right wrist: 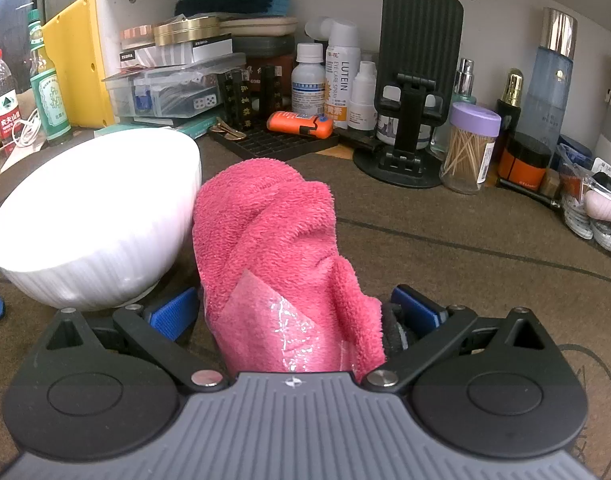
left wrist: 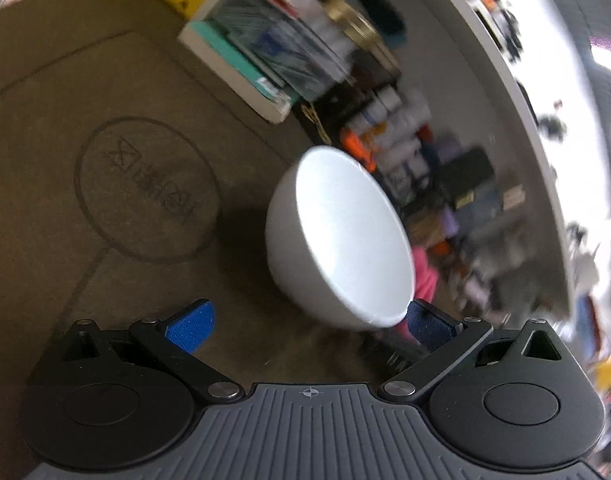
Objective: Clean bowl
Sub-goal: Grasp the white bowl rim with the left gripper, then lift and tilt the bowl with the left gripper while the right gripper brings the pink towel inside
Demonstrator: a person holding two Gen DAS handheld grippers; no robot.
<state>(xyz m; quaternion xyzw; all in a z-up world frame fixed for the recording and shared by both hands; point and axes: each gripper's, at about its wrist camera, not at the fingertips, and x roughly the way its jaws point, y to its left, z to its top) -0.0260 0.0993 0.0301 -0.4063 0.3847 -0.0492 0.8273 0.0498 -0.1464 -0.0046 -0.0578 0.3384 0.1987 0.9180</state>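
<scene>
A white ribbed bowl (right wrist: 93,216) stands upright on the brown mat, left of a pink towel (right wrist: 273,248). In the left wrist view the bowl (left wrist: 345,240) sits just ahead of my left gripper (left wrist: 309,324), whose blue pads are wide apart and hold nothing; the bowl's near rim lies close to the right pad. My right gripper (right wrist: 295,312) has its blue pads apart on either side of the bunched towel, which rises up between them. A patch of pink towel (left wrist: 423,276) shows behind the bowl.
A brown desk mat (left wrist: 105,120) covers the table. A white shelf unit holds boxes and tins (right wrist: 177,80). Bottles (right wrist: 341,76), a black phone stand (right wrist: 413,80), a toothpick jar (right wrist: 469,148) and cosmetics crowd the back. Drink bottles (right wrist: 45,80) stand far left.
</scene>
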